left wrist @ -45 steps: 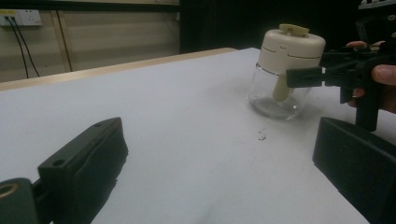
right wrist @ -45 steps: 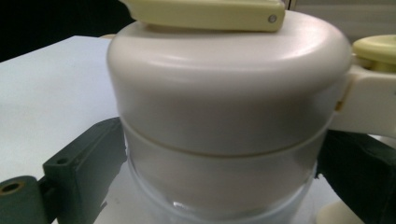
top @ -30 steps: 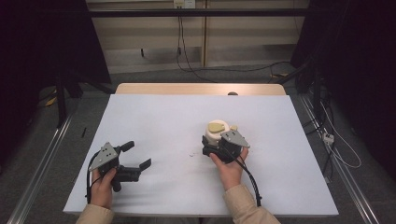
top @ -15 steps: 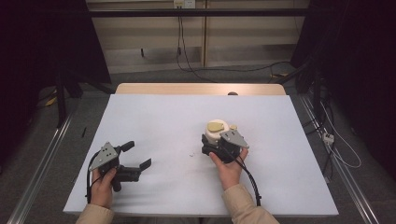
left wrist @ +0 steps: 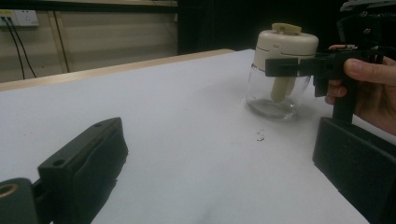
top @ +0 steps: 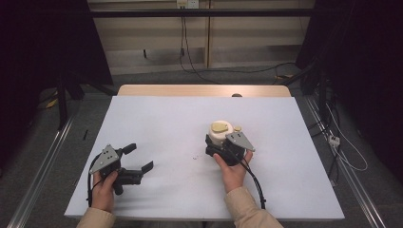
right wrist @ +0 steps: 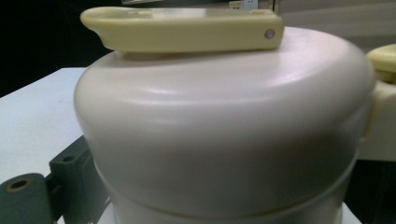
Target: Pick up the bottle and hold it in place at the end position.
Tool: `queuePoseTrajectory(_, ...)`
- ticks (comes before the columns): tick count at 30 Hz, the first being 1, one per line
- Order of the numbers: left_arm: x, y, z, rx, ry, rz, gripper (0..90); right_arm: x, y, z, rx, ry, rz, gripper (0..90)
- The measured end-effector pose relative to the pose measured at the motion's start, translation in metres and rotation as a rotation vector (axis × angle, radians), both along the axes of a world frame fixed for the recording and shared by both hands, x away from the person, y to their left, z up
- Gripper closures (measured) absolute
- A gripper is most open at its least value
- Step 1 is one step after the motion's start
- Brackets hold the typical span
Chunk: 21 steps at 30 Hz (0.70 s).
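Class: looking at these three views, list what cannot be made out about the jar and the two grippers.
- Jar contents: left gripper view, glass too blurred.
- Jar's glass base: right gripper view, cut off by the bottom edge, below the cream lid.
- Right gripper grip: high view, its grey plate covers the fingers.

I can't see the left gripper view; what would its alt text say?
A glass jar with a cream lid stands on a white table, the right gripper closed around it just under the lid. The left gripper's own black jaws stand wide apart in the foreground.
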State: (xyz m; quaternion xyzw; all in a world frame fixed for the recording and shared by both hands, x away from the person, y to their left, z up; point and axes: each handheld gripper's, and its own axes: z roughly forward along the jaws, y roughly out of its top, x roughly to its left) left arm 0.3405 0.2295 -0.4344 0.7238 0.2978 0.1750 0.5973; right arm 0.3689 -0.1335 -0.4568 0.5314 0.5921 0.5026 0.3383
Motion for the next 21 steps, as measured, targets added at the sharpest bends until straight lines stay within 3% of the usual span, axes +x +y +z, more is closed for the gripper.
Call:
queuePoseTrajectory(7,0.0,0.0,0.0,0.002,0.0,0.001,2.3,0.001,0.002,0.006,0.003,-0.032,0.014,6.0)
queuePoseTrajectory(21,0.0,0.0,0.0,0.001,-0.003,-0.002,2.3,0.008,0.013,0.011,-0.017,-0.034,0.061,6.1)
